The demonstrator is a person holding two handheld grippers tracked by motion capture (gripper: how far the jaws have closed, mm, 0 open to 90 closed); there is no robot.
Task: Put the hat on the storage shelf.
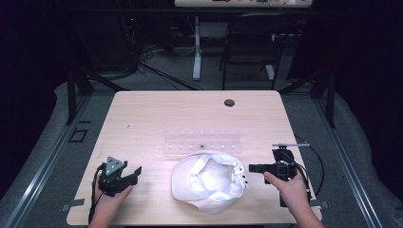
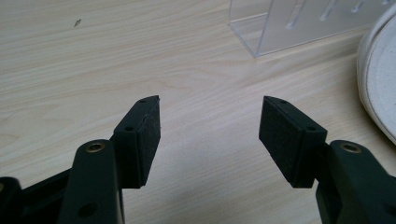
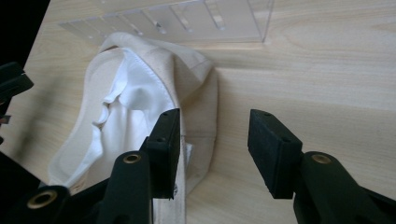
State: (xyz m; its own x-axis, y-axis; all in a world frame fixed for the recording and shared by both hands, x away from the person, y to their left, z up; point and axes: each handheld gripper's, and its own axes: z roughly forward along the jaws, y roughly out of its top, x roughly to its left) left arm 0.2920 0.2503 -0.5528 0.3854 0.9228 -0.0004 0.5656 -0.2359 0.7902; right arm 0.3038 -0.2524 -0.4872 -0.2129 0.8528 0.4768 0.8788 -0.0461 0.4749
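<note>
White cap [image 1: 209, 180] lies upside down on the tabletop [image 1: 142, 118], just before the clear rack [image 1: 202, 142]. Our right gripper [image 1: 254, 167] is beside its rim, our left gripper [image 1: 135, 173] apart; both fingers spread wide, empty. We should pinch the rim squarely.

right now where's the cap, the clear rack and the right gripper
cap [image 1: 209, 183], high view, on its white inner lining
clear rack [image 1: 203, 142], high view, on its top face
right gripper [image 3: 214, 149], right gripper view, midway between its open fingers
</note>
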